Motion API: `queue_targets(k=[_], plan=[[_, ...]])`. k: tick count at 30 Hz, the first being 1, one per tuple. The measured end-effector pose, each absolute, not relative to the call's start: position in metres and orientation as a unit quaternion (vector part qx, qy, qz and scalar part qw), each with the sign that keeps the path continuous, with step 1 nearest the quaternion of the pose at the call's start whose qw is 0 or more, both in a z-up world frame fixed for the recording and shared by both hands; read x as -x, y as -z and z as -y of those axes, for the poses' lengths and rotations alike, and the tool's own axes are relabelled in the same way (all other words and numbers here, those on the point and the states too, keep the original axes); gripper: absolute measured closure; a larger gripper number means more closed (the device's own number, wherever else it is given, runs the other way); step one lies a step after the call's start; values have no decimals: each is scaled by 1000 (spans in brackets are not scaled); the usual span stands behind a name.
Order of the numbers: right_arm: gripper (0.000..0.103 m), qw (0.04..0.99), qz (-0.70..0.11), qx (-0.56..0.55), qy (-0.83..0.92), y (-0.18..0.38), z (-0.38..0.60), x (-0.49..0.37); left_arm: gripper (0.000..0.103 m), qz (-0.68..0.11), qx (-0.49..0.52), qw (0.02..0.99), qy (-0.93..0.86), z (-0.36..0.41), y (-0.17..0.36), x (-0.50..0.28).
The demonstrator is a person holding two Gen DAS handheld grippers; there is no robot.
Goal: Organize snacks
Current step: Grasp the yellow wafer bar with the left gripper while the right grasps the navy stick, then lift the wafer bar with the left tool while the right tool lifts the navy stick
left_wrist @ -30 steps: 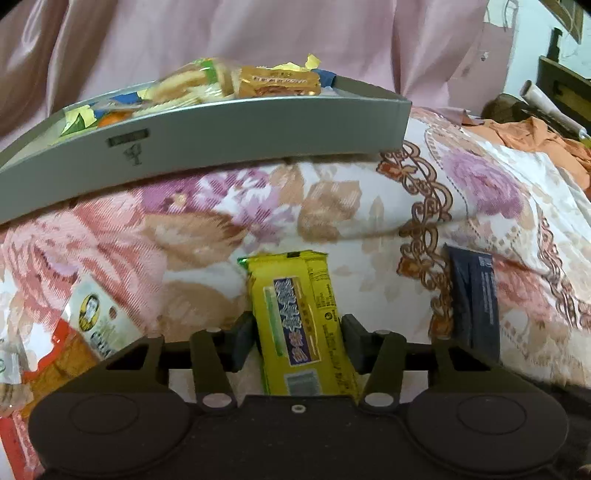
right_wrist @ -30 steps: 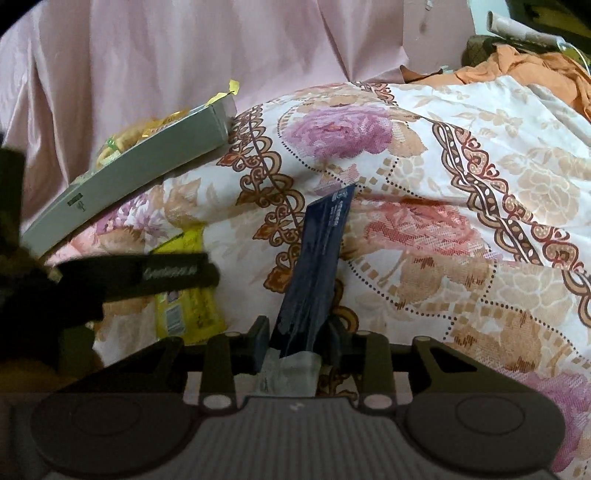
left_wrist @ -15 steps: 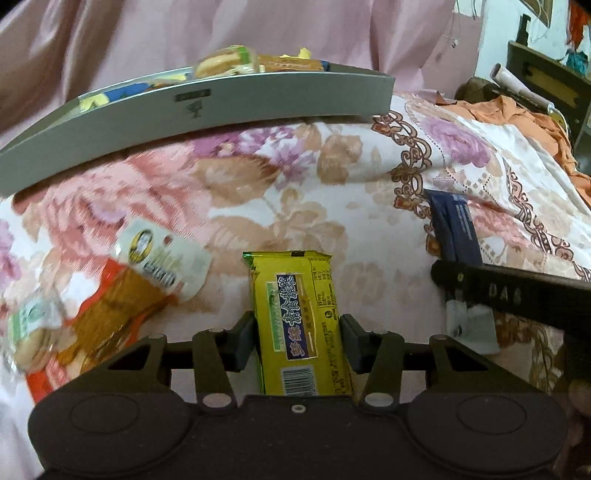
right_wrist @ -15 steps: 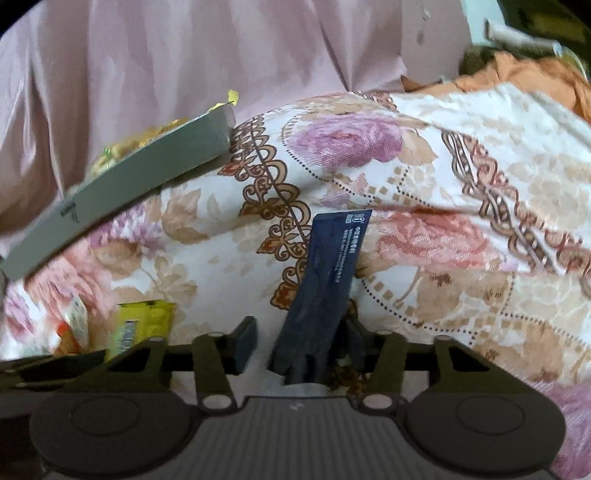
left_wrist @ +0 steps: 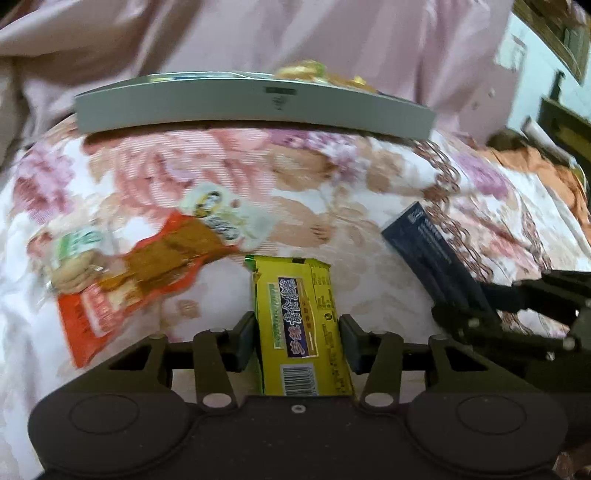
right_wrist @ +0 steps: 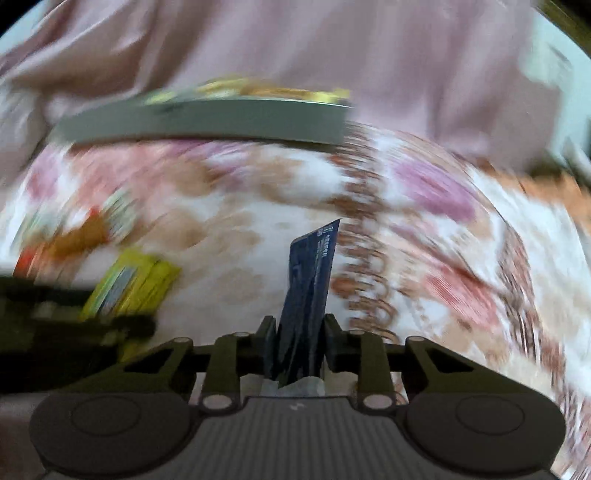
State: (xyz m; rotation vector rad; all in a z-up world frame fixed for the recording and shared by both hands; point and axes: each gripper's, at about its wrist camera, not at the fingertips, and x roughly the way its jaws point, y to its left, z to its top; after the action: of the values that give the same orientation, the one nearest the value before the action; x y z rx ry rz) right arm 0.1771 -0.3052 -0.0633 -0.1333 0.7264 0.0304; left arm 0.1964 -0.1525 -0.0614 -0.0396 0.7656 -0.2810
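Left wrist view: the left gripper [left_wrist: 297,341] is clamped on a yellow rectangular foil snack packet [left_wrist: 301,323] with a dark label and a barcode, its black pads pressing both long edges while the packet points forward above the floral bedspread [left_wrist: 332,192]. Its jaws have just been closing a little on that packet. To the left, on the bedspread, lie an orange and white plastic snack pouch [left_wrist: 155,266] and a small clear pack of pale biscuits with a green label [left_wrist: 74,258], the two touching or overlapping. Farther back sits a long grey shallow tray [left_wrist: 221,110], with yellow and gold wrappers showing over its rim at the right. At the right edge the right gripper [left_wrist: 469,317] comes in from the side, gripping a dark navy flat snack sachet [left_wrist: 432,254] that tilts up and to the left. A pink draped curtain [left_wrist: 295,33] fills the background.

Right wrist view, heavily blurred: the right gripper [right_wrist: 300,347] is clamped on the navy sachet [right_wrist: 312,280], which stands upright between the pads. Its jaws have just been closing on it. Low at the left, the left gripper [right_wrist: 74,325] holds the yellow packet [right_wrist: 129,288]. The grey tray [right_wrist: 207,122] lies at the back of the bedspread [right_wrist: 443,240], well apart from both held snacks.
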Motion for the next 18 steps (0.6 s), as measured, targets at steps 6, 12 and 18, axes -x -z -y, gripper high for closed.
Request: queue_targets(k=[6,12,18], plan=[[67,925,-335,174,-51,67,271,-166,55,-353,15,926,137,143,65,-187],[51,927,-343,134,-67,66,272,-170,53,-350,14,926,140,145,69,-190],[67,928,-330,145,-92,64,266,-163,50,-346,-7,927,144,147,70,-191]])
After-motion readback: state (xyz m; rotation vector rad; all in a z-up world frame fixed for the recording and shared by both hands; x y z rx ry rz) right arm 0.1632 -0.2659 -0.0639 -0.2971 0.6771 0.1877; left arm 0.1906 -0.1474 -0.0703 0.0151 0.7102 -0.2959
